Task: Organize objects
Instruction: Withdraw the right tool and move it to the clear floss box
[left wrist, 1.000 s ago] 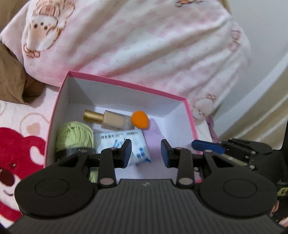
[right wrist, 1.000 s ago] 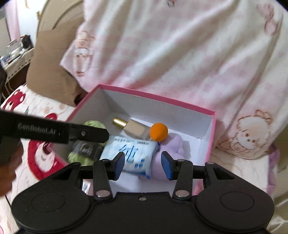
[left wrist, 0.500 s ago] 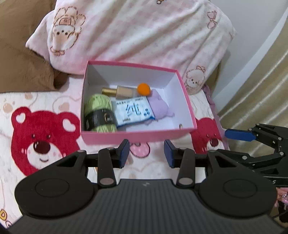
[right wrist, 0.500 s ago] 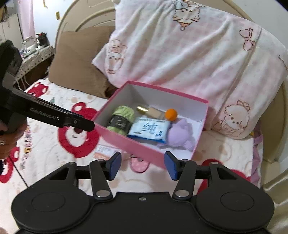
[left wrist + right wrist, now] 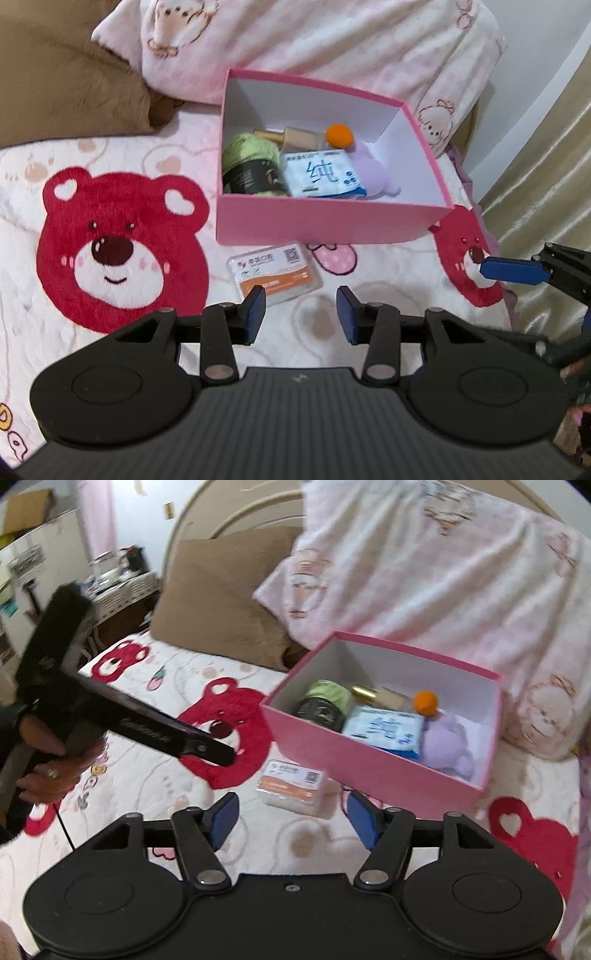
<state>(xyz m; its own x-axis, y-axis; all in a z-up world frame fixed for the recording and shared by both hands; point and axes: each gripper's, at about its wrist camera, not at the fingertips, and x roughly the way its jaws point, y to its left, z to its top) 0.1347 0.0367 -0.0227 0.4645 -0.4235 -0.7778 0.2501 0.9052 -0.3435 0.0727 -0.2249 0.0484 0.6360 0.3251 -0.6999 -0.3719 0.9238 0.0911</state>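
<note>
A pink box [image 5: 325, 221] [image 5: 369, 757] stands on the bed. It holds green yarn [image 5: 251, 162], a gold-capped bottle [image 5: 295, 136], an orange ball [image 5: 339, 134], a blue-white tissue pack [image 5: 321, 173] and a purple plush [image 5: 373, 173]. An orange-and-white packet [image 5: 273, 275] [image 5: 293, 786] lies on the blanket in front of the box. My left gripper [image 5: 301, 314] is open and empty, just near of the packet. My right gripper [image 5: 291, 818] is open and empty, also near the packet.
The bear-print blanket [image 5: 110, 240] covers the bed. A brown pillow [image 5: 221, 598] and a pink quilt [image 5: 443, 572] lie behind the box. A curtain [image 5: 546, 166] hangs at the right. The left gripper's body [image 5: 129, 723] crosses the right wrist view.
Both grippers have pulled back from inside the box toward the bed's near side. The packet in front of the box has come into view. Both stay open.
</note>
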